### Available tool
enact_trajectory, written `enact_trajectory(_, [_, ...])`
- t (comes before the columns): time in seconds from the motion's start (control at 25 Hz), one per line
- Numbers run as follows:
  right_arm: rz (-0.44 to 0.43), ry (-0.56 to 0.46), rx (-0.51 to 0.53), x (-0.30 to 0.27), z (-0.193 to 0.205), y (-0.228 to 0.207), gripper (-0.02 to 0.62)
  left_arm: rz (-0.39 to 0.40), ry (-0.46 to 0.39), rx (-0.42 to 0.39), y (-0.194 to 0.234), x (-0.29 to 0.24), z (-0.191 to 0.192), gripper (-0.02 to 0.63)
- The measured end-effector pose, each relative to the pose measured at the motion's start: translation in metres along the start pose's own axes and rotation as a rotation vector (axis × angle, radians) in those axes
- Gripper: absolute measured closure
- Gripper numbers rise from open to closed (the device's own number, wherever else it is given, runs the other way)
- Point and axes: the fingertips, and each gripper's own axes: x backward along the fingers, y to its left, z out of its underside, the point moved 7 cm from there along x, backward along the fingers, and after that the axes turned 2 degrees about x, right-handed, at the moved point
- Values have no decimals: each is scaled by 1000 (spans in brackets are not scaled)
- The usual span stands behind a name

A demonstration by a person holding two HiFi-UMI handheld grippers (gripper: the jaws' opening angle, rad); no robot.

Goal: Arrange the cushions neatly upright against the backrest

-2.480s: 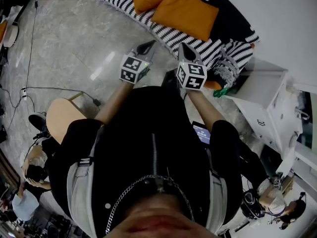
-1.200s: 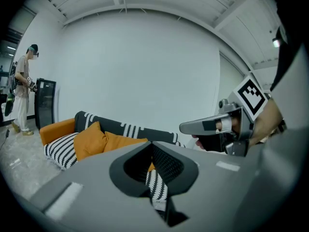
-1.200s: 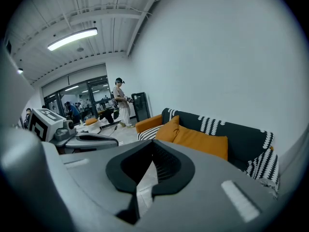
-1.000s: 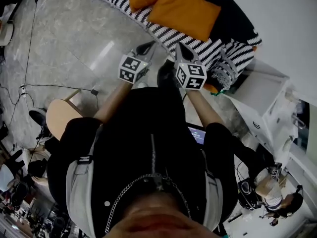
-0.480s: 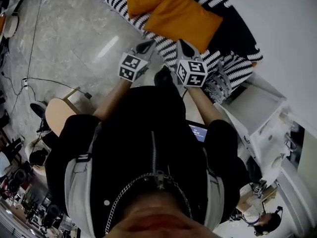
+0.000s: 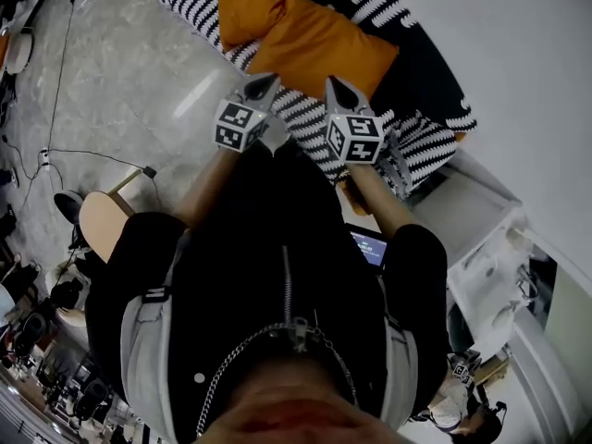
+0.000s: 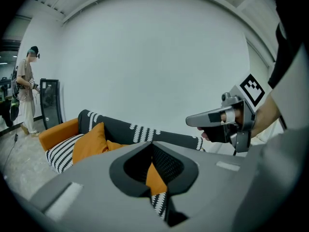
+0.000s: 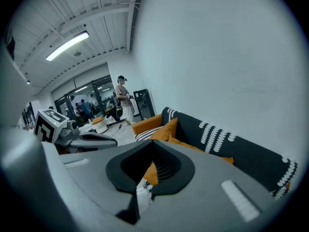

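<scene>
Two orange cushions, one (image 6: 324, 44) and the other (image 6: 245, 3), lie flat on a sofa with a striped seat (image 6: 421, 146) and a black backrest (image 6: 416, 58). My left gripper (image 6: 262, 83) and right gripper (image 6: 335, 85) are side by side over the seat's front edge, both shut and empty. In the left gripper view the shut left gripper (image 7: 152, 146) points at the sofa, with one cushion (image 7: 89, 141) leaning left of it and the right gripper (image 7: 193, 120) alongside. From the right gripper (image 8: 152, 143) the cushions (image 8: 161, 129) lie below the backrest (image 8: 227, 144).
A white cabinet (image 6: 481, 239) stands by the sofa's right end. A wooden stool (image 6: 106, 220) and a cable (image 6: 83, 160) are on the floor to my left. A person (image 7: 26, 95) stands far off beyond the sofa's orange armrest (image 7: 55, 132).
Both grippers have travelled forward from above the floor to over the sofa's front edge. The sofa and cushions now sit nearer. Both pairs of jaws stayed shut.
</scene>
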Motion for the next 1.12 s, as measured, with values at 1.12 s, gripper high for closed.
enact_trajectory(1.12, [335,33,-175,-94,-73,-139,592,201,115,-69,129,-198,-74,597])
